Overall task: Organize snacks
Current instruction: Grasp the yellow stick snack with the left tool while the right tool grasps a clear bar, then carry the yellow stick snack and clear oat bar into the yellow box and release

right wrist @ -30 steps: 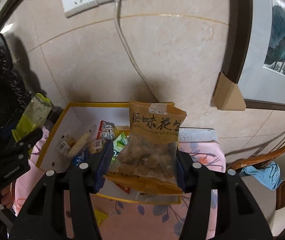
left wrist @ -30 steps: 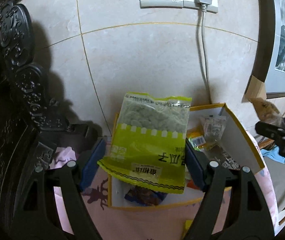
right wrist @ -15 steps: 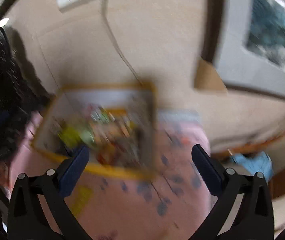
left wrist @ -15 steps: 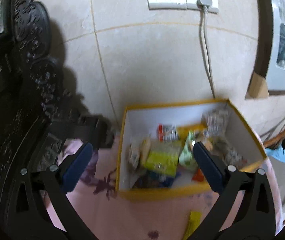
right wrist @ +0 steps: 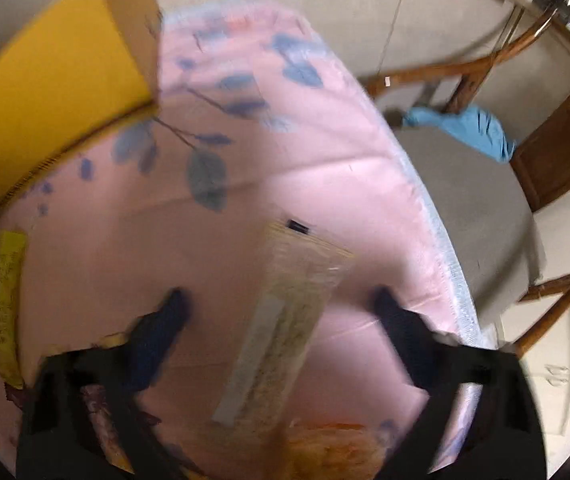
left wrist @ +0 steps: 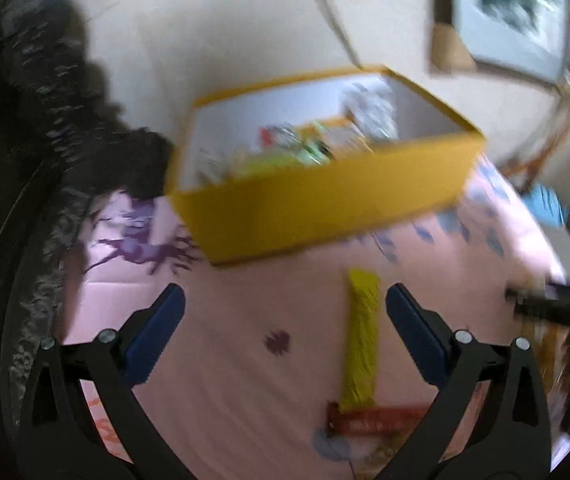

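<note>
- Left gripper (left wrist: 285,320): jaws wide apart over the pink floral cloth (left wrist: 213,360), a long crinkled yellow sachet (left wrist: 361,336) lying between them, untouched.
- Right gripper (right wrist: 281,316): jaws closing, a clear, flat, grainy-filled packet (right wrist: 285,328) between them, unpressed.
- Rectangular yellow cardboard box (left wrist: 325,208) holds mixed snacks.

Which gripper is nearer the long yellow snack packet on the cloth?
Left. The left gripper hangs over the yellow packet, beside its right pad. The right gripper is further right, over a clear packet.
</note>
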The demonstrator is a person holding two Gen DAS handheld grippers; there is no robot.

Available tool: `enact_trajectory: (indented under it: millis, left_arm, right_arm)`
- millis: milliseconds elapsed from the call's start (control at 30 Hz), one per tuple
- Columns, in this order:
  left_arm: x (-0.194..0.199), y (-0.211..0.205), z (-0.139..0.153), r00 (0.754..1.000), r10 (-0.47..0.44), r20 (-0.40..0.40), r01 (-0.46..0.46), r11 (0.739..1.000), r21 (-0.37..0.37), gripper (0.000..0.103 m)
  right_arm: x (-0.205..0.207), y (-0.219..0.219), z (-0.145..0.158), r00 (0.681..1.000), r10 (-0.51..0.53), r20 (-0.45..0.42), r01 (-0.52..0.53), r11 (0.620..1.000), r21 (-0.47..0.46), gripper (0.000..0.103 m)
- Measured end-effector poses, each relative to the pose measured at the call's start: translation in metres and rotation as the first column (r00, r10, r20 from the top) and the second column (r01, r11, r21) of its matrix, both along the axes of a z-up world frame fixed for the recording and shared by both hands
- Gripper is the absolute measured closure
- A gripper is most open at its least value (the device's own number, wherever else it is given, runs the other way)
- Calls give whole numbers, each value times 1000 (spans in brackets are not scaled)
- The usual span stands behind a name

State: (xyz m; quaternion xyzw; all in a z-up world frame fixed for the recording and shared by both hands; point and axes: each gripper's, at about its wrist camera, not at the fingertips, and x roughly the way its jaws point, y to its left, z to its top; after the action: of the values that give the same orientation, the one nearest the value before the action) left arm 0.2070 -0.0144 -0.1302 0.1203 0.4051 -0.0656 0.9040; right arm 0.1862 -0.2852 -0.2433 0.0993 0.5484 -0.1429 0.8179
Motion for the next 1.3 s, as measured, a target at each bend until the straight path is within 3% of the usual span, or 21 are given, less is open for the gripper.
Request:
enact_trajectory:
  millis: [33, 67, 133, 233, 333, 367, 400, 433, 533, 633, 733, 833, 867, 900, 967, 1033, 1100, 1200, 1300]
  left_arm:
    - [-3, -10, -11, 1000, -16, -9, 17, 999, 45, 2]
    - [-4, -17, -19, 999, -28, -26, 30, 997, 68, 2]
    - [-5, -33, -37, 995, -70, -71, 76, 994, 84, 2]
    - [-8, -51, -55, 986, -122, -111, 130, 989, 70, 2]
    - [-5, -63, -78, 977, -145, -159, 157, 986, 64, 7]
    - [-4, -63, -87, 971, -152, -184, 161, 986, 34, 18]
    - [1, -63, -100, 962, -133, -239, 143, 989, 24, 47]
    - [0, -60, -98, 968, -139, -210, 136, 990, -29, 84]
    - [2, -56, -91, 962, -132, -239, 124, 991, -49, 83]
    - [-6, -52, -69, 975, -141, -174, 135, 990, -44, 83]
    - [-11, -44, -48, 981, -128, -145, 115, 989, -94, 83]
    - [-19, -39, -35, 984, -118, -132, 107, 990, -92, 83]
    - [-21, -38, -31, 984, -125, -125, 113, 988, -101, 83]
    - [-22, -36, -29, 984, -132, -121, 118, 987, -110, 83]
    - [-24, -36, -27, 984, -127, -122, 116, 989, -95, 83]
    - [-23, -37, -22, 983, -132, -128, 119, 988, -99, 83]
    - [-24, -39, -19, 983, -135, -124, 122, 987, -107, 83]
    - [-28, -41, -12, 986, -134, -103, 124, 987, -103, 83]
    - [-33, -40, 0, 987, -140, -79, 129, 984, -127, 83]
  right_arm:
    - [-4, 3, 5, 1000, 15, 6, -15, 1000, 5, 50]
    - [-8, 3, 8, 1000, 22, 5, -22, 999, 28, 69]
    - [-17, -1, 13, 999, 35, 8, -36, 994, 105, 70]
    - [-34, -5, 31, 996, 62, 56, -66, 995, 77, 70]
    - [-46, -19, 45, 997, 35, 73, -45, 990, 132, 70]
    - [-49, -23, 48, 996, 31, 79, -42, 989, 142, 70]
    - [-53, -27, 54, 995, 28, 91, -41, 989, 143, 70]
    - [-56, -29, 57, 995, 28, 100, -42, 990, 137, 70]
    - [-65, -34, 74, 988, 14, 152, -36, 989, 143, 71]
    - [-70, -35, 98, 977, 23, 210, -51, 990, 128, 71]
    - [-69, -29, 118, 963, 58, 262, -90, 990, 111, 74]
    - [-63, -21, 118, 963, 95, 252, -126, 986, 111, 76]
    - [-61, -19, 115, 966, 113, 234, -143, 983, 114, 72]
    - [-60, -17, 109, 968, 130, 214, -154, 983, 103, 51]
    - [-58, -20, 94, 979, 116, 166, -123, 992, 33, 25]
    - [-58, -34, 79, 987, 62, 148, -67, 997, 25, 24]
    - [-55, -49, 62, 994, 8, 112, -16, 997, 70, 14]
    - [-48, -54, 43, 996, -42, 84, 31, 992, 120, 14]
    - [-42, -44, 35, 984, -111, 140, 104, 993, 52, 17]
